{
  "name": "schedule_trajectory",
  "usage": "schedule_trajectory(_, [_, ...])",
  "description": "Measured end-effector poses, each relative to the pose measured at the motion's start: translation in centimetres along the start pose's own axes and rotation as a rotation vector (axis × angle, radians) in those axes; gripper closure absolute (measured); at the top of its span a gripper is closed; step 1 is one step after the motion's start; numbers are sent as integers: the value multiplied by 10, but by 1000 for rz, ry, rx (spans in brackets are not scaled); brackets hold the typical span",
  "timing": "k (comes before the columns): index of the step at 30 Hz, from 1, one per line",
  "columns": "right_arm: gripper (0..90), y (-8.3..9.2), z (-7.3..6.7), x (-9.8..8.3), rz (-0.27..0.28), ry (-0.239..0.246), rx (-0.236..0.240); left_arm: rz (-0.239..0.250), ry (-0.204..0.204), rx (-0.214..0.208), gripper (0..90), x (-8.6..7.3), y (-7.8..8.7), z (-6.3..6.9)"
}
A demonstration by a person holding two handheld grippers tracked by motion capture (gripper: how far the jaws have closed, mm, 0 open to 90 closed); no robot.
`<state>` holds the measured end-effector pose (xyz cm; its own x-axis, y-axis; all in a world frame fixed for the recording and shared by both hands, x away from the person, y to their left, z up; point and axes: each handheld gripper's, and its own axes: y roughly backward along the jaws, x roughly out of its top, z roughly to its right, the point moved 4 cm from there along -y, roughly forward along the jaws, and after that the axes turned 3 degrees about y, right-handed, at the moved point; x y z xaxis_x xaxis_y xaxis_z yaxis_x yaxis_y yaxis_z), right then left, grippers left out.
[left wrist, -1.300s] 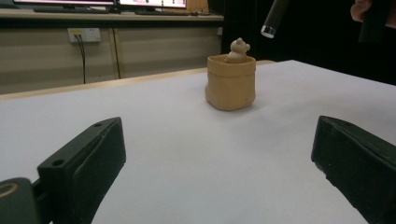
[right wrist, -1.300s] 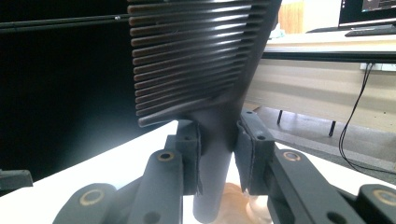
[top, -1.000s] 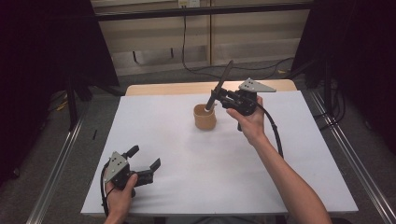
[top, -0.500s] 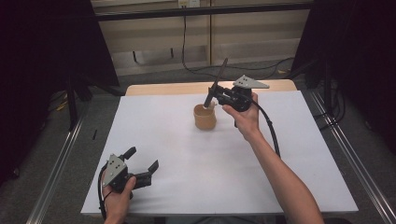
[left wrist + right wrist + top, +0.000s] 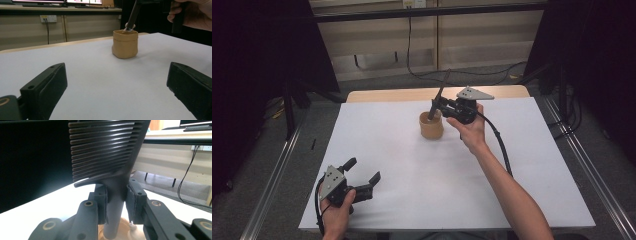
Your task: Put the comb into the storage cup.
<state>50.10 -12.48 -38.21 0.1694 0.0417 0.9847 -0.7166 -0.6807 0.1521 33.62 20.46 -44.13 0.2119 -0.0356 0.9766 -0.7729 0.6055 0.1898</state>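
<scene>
Over the tan cup [image 5: 431, 126], the right gripper [image 5: 438, 106] clamps a dark comb [image 5: 107, 157], seemingly lowering it inside, release next; the left gripper [image 5: 362, 175] rests open.

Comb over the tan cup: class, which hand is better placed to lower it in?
Right. The right gripper already clamps the comb above the cup; the left gripper sits open, far away.

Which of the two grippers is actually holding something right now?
The right gripper, at the far side of the table: its jaws clamp a dark comb by its handle above the tan cup. The left gripper, at the near edge, is open and holds nothing.
</scene>
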Motion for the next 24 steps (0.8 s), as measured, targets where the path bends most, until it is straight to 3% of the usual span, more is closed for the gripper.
schedule_trajectory(24, [725, -1, 3, -21, -38, 10, -20, -8, -11, -13, 31, -1, -2, 2])
